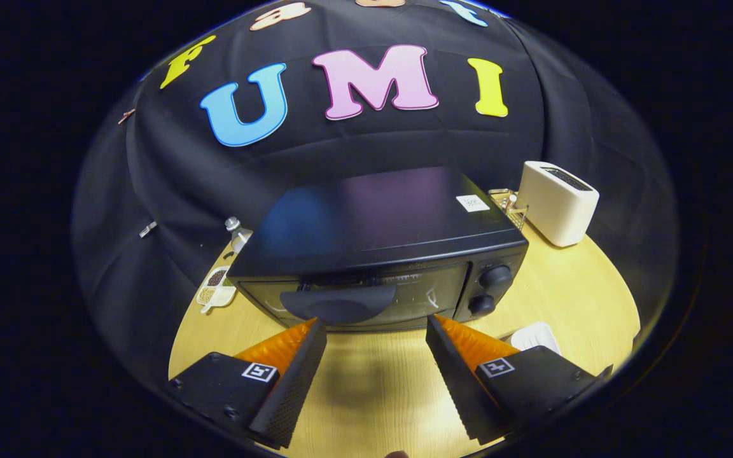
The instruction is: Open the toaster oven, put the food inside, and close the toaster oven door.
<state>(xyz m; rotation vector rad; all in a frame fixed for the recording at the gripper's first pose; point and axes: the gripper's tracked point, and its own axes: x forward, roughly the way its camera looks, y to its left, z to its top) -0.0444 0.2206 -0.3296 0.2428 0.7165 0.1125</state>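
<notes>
We cannot make out what is inside the toaster oven (379, 254): its dark glass door is closed and shows only dim reflections. The food for the task is not something we can identify; a small white dish (535, 336) on the right is half hidden behind the right finger, and its contents are out of sight. At the far left, a clear bottle (237, 234) and a divided white tray of dark and pale grains (215, 287) are partly cut off by the oven's left corner. A wire rack (511, 207) peeks out between the oven and the white toaster (558, 202) at the far right.

The oven is a black, boxy metal case with a smooth, slightly glossy top carrying a small white sticker. Its door has a broad, curved dark handle (339, 304), and two round knobs (488, 289) sit one above the other on the right panel. The worktop (373, 381) is pale wood, round-edged.

The gripper (376, 327) has its fingers (296, 375) spread wide with nothing between them but bare worktop. They are black wedges with ribbed inner faces and orange backs. The oven stands just ahead of the tips, the handle just above and ahead of the left tip; we cannot tell whether it touches.
</notes>
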